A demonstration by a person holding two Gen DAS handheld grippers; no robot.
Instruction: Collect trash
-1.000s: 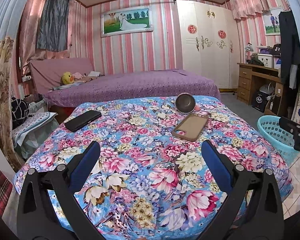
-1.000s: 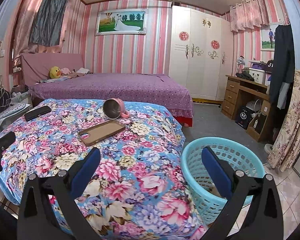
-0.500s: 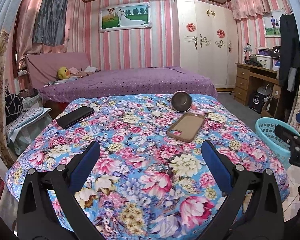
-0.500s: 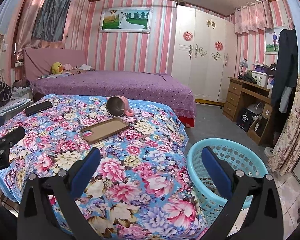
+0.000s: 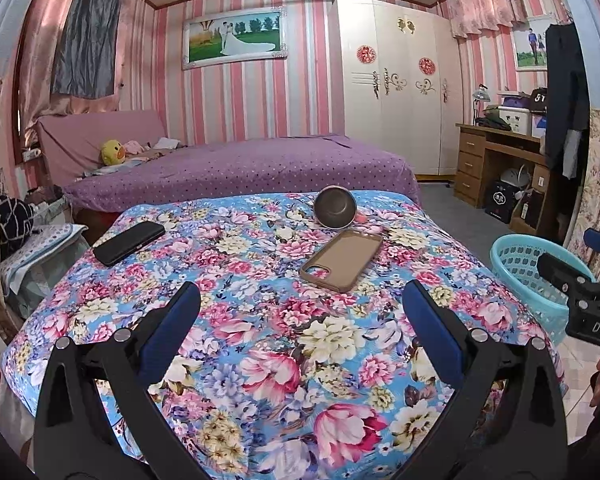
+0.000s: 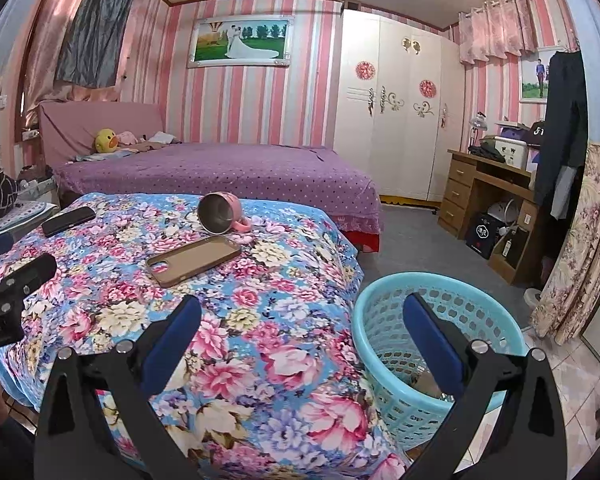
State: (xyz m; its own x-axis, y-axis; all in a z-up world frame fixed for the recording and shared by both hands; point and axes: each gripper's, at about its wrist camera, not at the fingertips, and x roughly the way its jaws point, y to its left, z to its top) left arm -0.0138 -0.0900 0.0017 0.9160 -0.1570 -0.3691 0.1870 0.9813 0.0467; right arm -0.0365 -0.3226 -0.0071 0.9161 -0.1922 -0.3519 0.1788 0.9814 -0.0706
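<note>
Basket (image 6: 384, 344) contents show only in the right wrist view.

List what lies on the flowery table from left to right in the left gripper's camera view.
Black phone → brown phone case, with the tipped-over mug just behind it; off the table's right edge stands the blue basket.

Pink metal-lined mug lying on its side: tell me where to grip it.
Grip the pink metal-lined mug across its open rim, one finger inside, coming from the near side. Its mouth faces the grippers, and its handle rests on the floral cloth behind.
</note>
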